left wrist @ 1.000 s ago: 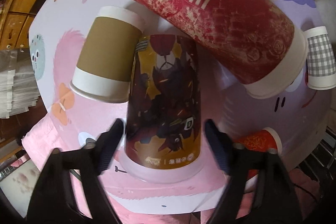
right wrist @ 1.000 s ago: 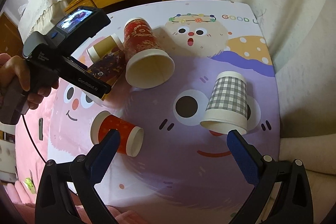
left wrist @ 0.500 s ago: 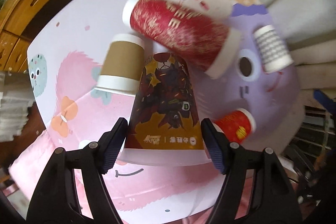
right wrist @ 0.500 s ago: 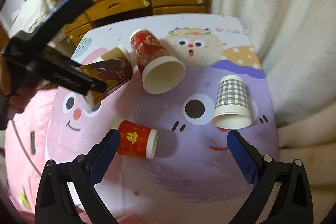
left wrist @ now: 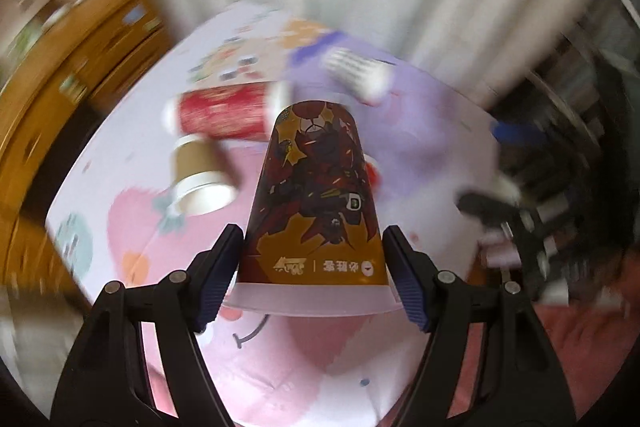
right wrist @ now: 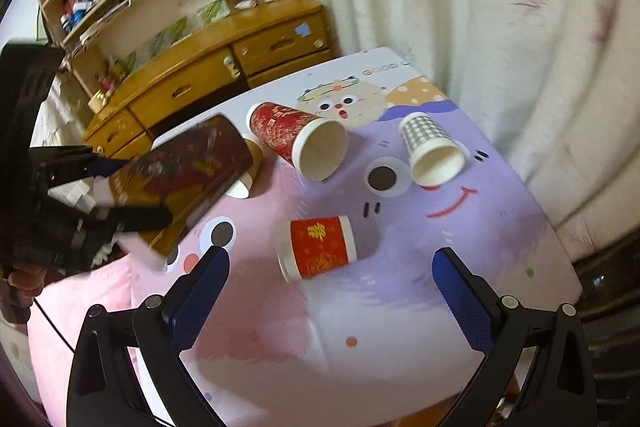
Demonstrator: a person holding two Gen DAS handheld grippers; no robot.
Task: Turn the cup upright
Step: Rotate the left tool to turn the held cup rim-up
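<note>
1. The left gripper (left wrist: pixel 313 269) clamps the dark printed cup (left wrist: pixel 316 203) near its rim.
2. The cup, lying on the table (right wrist: pixel 400 307) a second ago, is now lifted clear and tilting, mid-flip.
3. The right gripper (right wrist: pixel 326 297) hangs open, empty.
4. Farther off, four cups still lie on their sides.

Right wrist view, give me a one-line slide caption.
Open right gripper hovers above small red paper cup lying sideways; left gripper lifts the dark printed paper cup.

1. We see the left gripper (left wrist: pixel 314 275) clamped on the printed cup (left wrist: pixel 314 203) near its rim, base pointing away.
2. Beyond it, blurred: red cup (left wrist: pixel 222 113) and brown cup (left wrist: pixel 198 175) lying on the mat (left wrist: pixel 420 163).
</note>
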